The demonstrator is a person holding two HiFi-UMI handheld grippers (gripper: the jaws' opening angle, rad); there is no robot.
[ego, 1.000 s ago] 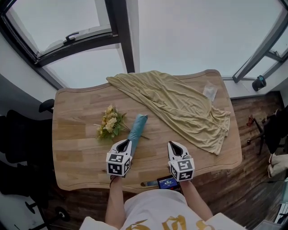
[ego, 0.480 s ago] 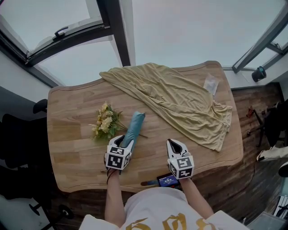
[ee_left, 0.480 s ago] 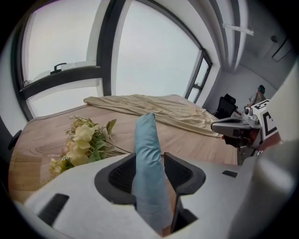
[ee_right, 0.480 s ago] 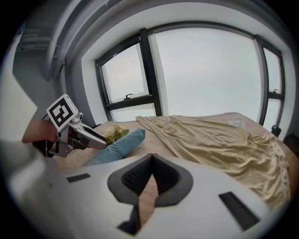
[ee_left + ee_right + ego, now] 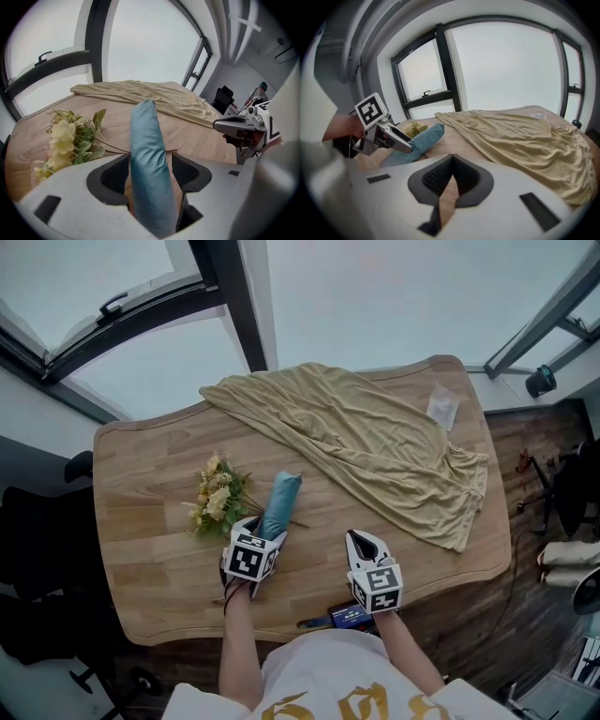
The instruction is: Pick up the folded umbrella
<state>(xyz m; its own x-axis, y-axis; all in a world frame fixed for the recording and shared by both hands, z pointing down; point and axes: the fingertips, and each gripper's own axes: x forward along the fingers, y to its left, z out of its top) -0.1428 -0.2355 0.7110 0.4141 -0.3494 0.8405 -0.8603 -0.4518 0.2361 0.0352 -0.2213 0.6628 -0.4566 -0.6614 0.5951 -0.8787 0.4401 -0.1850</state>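
Now, umbrella [image 5: 145, 136] between left tongs [image 5: 151, 165], just parting

Soft, flat daylight floods in from the big white-glowing glass windows [image 5: 403, 296] — blown out, casting only faint shadows on the pale wooden bench [image 5: 141, 521]. Both gripper views warp into dark round edges; the teal fabric folded umbrella [image 5: 147, 159] blurs up close.

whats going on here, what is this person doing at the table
A person at a wooden table holds a gripper in each hand. The left gripper is over the near end of the folded teal umbrella, which lies beside some yellow flowers; its fingers have just been opening and straddle the umbrella without pressing it. The right gripper is shut and empty over bare table. A yellowish cloth lies further back.
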